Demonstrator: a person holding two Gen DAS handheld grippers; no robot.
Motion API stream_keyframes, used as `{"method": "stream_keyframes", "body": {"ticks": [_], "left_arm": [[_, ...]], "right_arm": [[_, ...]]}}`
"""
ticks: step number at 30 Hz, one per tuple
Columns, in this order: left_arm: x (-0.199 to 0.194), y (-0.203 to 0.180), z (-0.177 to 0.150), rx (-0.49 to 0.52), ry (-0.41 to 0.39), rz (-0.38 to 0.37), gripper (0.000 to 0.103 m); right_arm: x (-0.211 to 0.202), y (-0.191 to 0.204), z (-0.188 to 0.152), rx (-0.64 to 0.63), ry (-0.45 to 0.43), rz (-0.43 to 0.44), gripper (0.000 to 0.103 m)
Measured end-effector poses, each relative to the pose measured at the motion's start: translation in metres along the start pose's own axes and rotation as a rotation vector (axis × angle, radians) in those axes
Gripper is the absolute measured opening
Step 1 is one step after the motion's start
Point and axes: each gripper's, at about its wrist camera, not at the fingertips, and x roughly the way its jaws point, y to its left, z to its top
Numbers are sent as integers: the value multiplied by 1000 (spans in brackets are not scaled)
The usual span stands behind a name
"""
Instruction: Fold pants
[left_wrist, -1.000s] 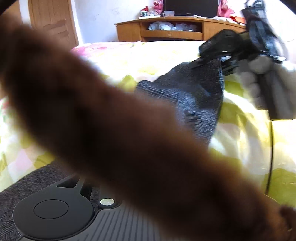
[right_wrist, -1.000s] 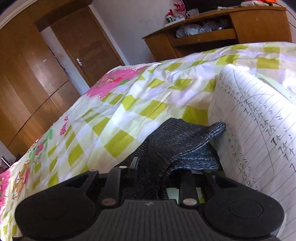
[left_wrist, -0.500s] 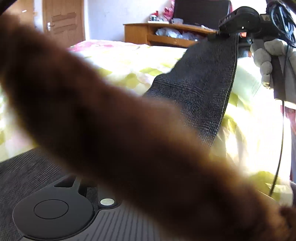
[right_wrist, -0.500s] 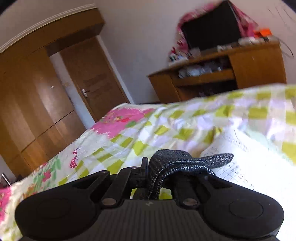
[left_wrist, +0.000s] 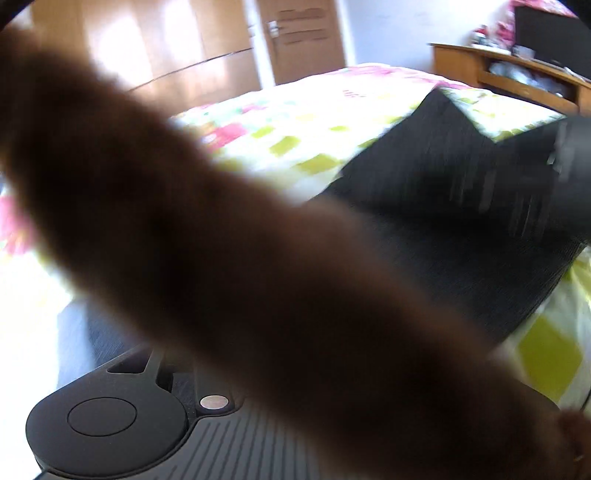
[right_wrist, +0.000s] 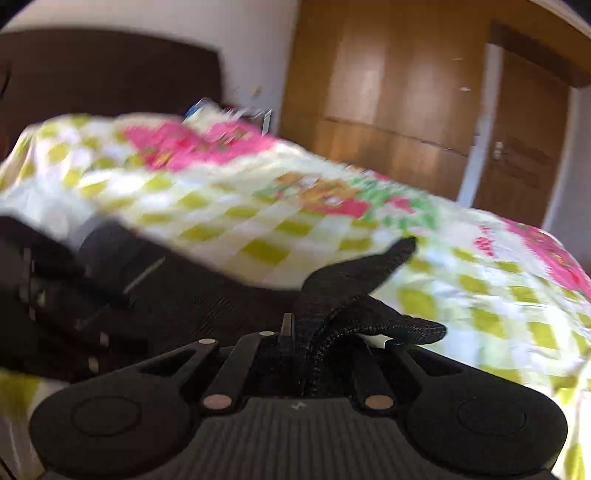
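The dark grey pants (left_wrist: 443, 206) lie stretched across the checked bedspread (left_wrist: 295, 125). A blurred brown band of cloth (left_wrist: 221, 240) crosses the left wrist view and hides the left gripper's fingers. My right gripper (right_wrist: 321, 339) is shut on a bunched edge of the pants (right_wrist: 354, 291), which trail off to the left over the bed (right_wrist: 295, 221). The right gripper shows as a dark blur at the right edge of the left wrist view (left_wrist: 569, 177).
A wooden wardrobe (right_wrist: 388, 92) and a door (right_wrist: 524, 136) stand behind the bed. A dark headboard (right_wrist: 110, 70) is at the far left. A wooden desk (left_wrist: 509, 74) with a dark screen stands at the far right of the left wrist view.
Both grippers have swung to the left: the views now face the wardrobe and headboard. The right gripper has carried its end of the pants down and across toward the left gripper.
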Motion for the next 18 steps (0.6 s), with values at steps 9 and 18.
{"method": "stream_keyframes", "body": {"ticks": [9,18], "left_arm": [[-10,11,-23,-84,-65,-59,45],[-19,24,-25,-85,-114,-35,45]], "right_arm": [[8,5,3,-35,36,-94,23],[13,19,30,-84,-11,-143,29]]}}
